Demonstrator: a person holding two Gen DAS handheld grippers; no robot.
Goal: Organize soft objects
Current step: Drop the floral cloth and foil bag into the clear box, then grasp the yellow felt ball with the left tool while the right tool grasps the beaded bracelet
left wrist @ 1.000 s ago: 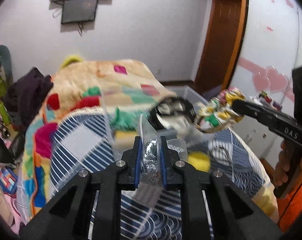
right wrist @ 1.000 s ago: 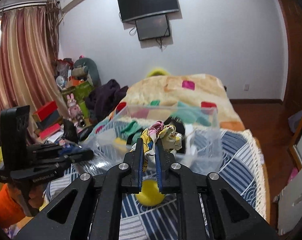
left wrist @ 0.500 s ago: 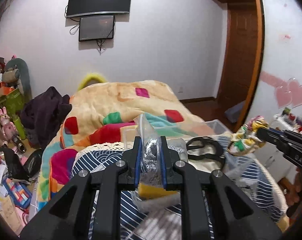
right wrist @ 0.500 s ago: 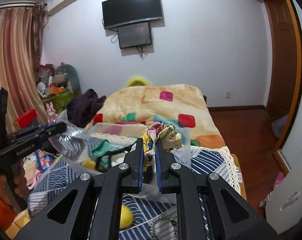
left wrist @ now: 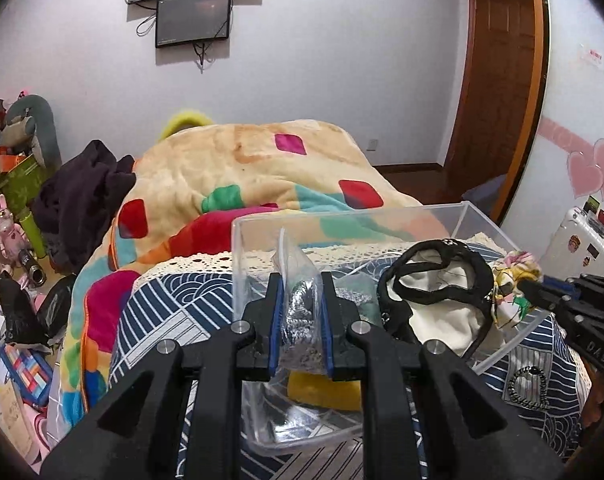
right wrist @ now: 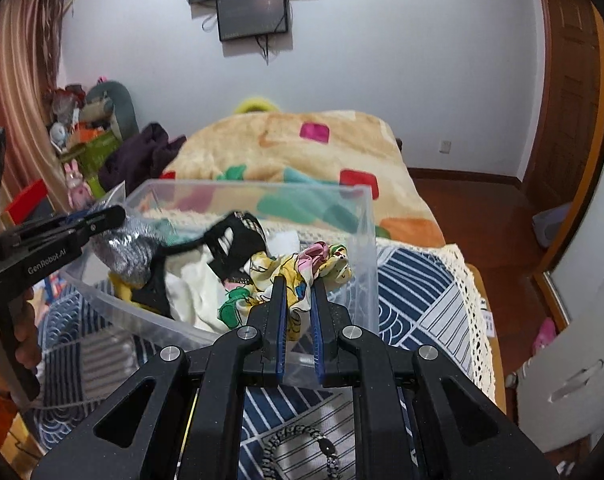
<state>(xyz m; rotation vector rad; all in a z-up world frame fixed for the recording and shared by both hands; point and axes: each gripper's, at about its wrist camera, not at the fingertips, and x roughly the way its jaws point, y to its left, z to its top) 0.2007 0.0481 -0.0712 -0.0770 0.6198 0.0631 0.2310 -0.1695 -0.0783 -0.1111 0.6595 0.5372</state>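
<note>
A clear plastic bin (left wrist: pixel 341 214) (right wrist: pixel 371 240) stands on the blue patterned bedspread. My left gripper (left wrist: pixel 300 280) is shut on a clear bag of silver material (left wrist: pixel 300 316) and holds it over the bin's left part; the bag also shows in the right wrist view (right wrist: pixel 128 252). My right gripper (right wrist: pixel 298 284) is shut on a yellow floral cloth (right wrist: pixel 290 270) at the bin's right side; the cloth also shows in the left wrist view (left wrist: pixel 509 276). A black-and-white garment (left wrist: pixel 441 300) and a yellow soft item (left wrist: pixel 321 390) lie in the bin.
A beaded bracelet (right wrist: pixel 302 452) lies on the bedspread (right wrist: pixel 413 292) in front of the bin. A colourful blanket (left wrist: pixel 242 176) covers the bed beyond. Dark clothes (left wrist: pixel 78 196) and clutter sit at the left. A white suitcase (left wrist: pixel 581 244) stands at the right.
Both grippers have come down and closer to the bin, each still holding its item. The bin now fills the near view, with bag and cloth over it.
</note>
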